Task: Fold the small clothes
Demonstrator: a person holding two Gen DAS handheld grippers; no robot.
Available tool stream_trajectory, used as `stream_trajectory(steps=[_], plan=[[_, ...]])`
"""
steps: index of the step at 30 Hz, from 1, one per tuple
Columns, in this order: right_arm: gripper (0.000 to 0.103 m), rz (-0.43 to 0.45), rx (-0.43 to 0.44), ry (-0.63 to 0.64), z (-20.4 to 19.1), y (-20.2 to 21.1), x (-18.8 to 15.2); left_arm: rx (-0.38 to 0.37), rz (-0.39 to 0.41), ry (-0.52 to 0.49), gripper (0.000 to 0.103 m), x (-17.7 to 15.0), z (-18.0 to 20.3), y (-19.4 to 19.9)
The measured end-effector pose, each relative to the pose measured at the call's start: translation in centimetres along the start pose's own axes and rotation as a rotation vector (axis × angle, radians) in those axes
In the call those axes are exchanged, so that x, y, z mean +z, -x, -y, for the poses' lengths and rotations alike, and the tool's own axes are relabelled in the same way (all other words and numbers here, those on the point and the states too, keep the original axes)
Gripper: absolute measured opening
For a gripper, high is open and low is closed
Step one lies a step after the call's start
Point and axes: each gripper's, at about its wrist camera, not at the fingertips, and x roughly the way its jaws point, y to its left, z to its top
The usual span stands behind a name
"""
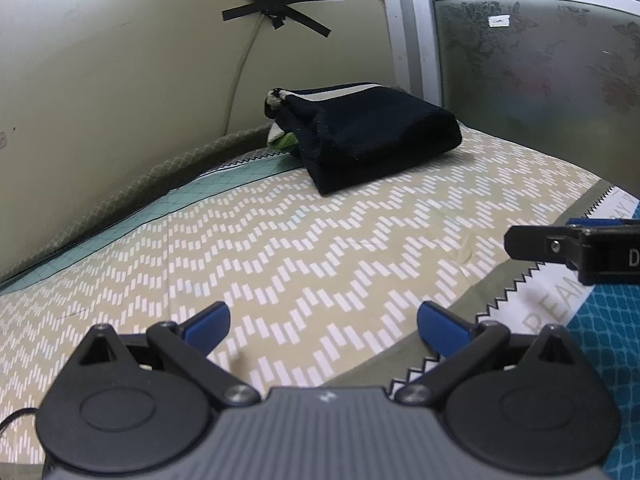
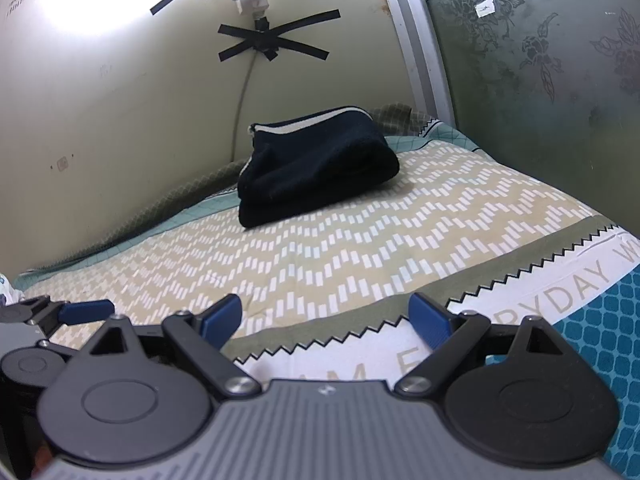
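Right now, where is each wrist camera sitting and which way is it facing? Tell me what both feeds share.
Left wrist: low over the patterned bedsheet, facing the wall; its own open left gripper below, right gripper entering at right.
Right wrist: beside it, same heading; open right gripper below, left gripper's fingertips at left.
Shared: folded dark garment ahead, taped cable on the wall.

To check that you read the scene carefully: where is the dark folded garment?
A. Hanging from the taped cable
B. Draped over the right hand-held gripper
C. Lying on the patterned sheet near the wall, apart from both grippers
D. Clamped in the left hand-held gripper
C: the dark folded garment rests on the patterned sheet by the wall, while the left hand-held gripper and right hand-held gripper are open and hold nothing.
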Motion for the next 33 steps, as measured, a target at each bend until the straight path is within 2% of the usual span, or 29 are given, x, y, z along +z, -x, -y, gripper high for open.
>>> stream_trajectory(steps=[11, 33], plan=[[0.085, 0.000, -0.001, 0.002, -0.1, 0.0, 0.0, 0.002, -0.035, 0.087, 0.103, 0.3, -1.4, -0.5], [0.085, -0.002, -0.002, 0.004, -0.2, 0.0, 0.0, 0.003, -0.038, 0.091, 0.103, 0.3, -1.3, -0.5]])
